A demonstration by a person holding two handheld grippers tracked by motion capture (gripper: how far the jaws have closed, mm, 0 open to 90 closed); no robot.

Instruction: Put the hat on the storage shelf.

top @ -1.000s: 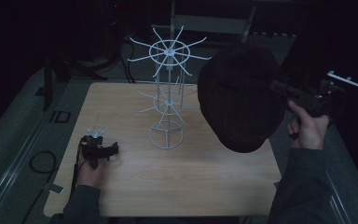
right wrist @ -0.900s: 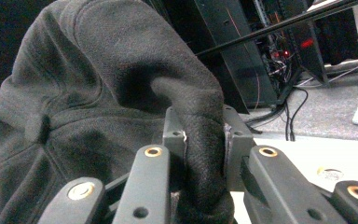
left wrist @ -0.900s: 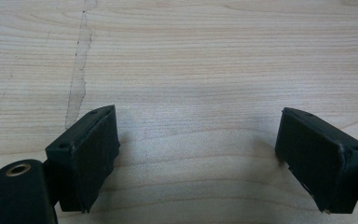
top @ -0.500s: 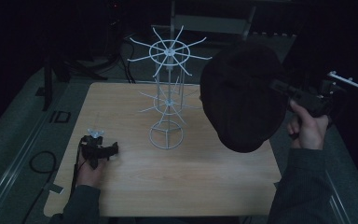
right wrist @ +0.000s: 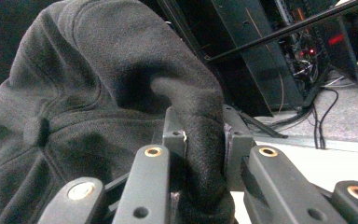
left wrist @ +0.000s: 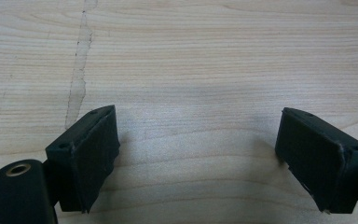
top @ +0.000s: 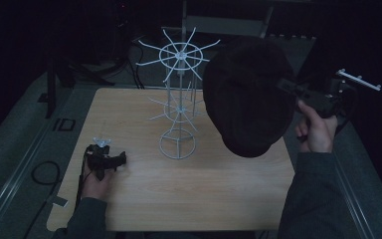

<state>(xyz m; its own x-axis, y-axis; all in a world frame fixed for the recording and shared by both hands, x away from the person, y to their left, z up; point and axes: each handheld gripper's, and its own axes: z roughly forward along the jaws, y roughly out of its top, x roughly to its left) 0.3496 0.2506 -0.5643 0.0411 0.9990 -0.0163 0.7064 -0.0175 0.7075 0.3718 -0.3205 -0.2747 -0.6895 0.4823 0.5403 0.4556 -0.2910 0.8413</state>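
Note:
A dark grey cap hangs in the air over the right part of the table, beside the top ring of a white wire rack. My right gripper is shut on the cap's edge; in the right gripper view a fold of the cap is pinched between the jaws of the right gripper. My left gripper rests low on the wooden table at the left. In the left gripper view the left gripper stands open over bare wood.
The wire rack has a ring base at mid-table and spokes at two heights. Dark stands and cables lie beyond the table's far edge. A cable loops on the grey floor at left.
The cap has shifted slightly in the right gripper's hold, tilting a little toward the rack. The left gripper has stayed in place.

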